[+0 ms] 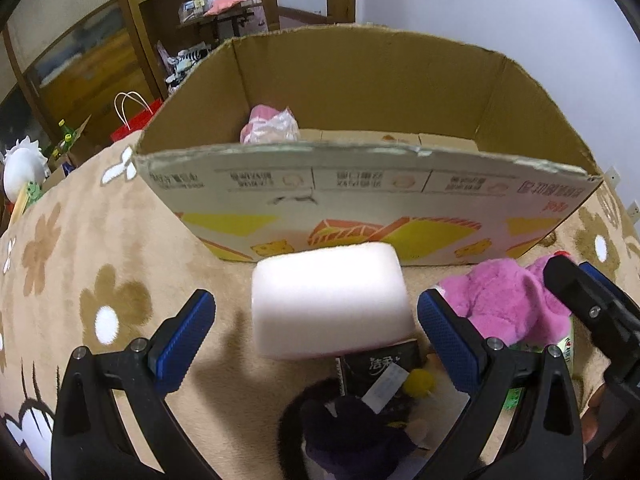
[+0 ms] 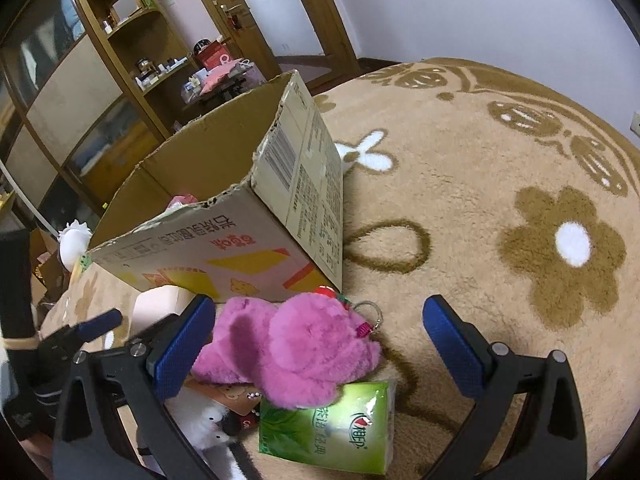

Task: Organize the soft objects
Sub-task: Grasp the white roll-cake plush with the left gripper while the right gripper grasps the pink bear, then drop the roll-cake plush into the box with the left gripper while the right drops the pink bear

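Honestly, the white sponge block could skid toward the cardboard box if the spread left claw closes off-centre; it sits between the blue pads, touching neither. The right claw is spread too, its left pad against the pink plush toy, which lies on a green tissue pack on the flowered blanket.

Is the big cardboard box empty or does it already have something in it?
Not empty. The open-topped brown cardboard box already holds a pink-and-white soft bundle against its far-left inside corner; the rest of its floor is hidden.
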The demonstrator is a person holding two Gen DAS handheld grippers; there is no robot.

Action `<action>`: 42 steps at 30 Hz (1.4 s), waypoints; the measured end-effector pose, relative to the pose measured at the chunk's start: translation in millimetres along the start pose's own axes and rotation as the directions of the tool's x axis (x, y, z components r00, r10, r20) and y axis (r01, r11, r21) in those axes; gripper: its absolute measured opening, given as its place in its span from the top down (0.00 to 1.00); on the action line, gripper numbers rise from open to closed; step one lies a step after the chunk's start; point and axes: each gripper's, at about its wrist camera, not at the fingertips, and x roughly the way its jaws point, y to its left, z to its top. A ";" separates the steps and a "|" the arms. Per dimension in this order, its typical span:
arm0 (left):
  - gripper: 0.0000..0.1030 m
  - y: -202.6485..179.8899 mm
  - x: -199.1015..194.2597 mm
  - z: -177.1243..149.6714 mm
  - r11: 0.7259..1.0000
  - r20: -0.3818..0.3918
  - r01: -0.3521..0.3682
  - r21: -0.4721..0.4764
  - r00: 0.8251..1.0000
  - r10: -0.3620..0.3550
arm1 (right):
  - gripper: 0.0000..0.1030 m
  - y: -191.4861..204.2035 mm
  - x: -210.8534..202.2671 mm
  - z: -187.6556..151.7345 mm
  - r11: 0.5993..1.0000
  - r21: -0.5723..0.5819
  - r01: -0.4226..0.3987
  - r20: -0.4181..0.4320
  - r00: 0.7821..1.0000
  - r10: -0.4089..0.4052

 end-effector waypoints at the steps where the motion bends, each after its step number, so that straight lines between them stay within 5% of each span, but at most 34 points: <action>1: 0.03 -0.3 0.1 -1.0 1.000 -0.001 -0.002 0.000 1.000 0.002 | 0.00 0.1 -0.3 -0.1 1.000 0.004 -0.005 0.000 1.000 0.005; 8: 0.03 4.3 4.4 -3.4 1.000 -0.014 0.007 -0.026 1.000 -0.008 | 0.00 -1.5 4.5 -0.8 0.999 0.015 -0.030 -0.014 0.999 0.030; 11: 0.03 6.7 6.1 -5.1 0.999 -0.020 0.017 -0.033 1.000 -0.017 | 0.10 -1.9 7.4 -1.6 0.999 0.018 -0.033 -0.026 0.999 0.034; 13: 0.04 7.0 5.2 -4.9 0.999 -0.013 0.018 -0.030 1.000 -0.018 | 0.27 -3.3 11.0 -2.1 0.999 0.023 -0.043 -0.043 0.998 0.044; 19: 0.28 -1.0 2.8 -8.6 0.998 -0.011 0.060 -0.007 0.998 -0.061 | 0.53 -2.8 14.4 -2.5 0.998 0.008 -0.063 -0.055 0.996 0.063; 32: 0.56 -2.1 -13.7 -10.1 0.999 0.007 0.039 -0.012 0.999 -0.039 | 0.57 19.0 -8.4 1.1 0.993 -0.121 -0.002 0.013 1.000 0.003; 42: 0.60 19.6 -51.1 -3.4 0.997 0.077 0.063 -0.048 0.995 -0.059 | 0.57 32.3 -47.3 11.3 0.989 -0.151 -0.001 0.103 0.995 0.017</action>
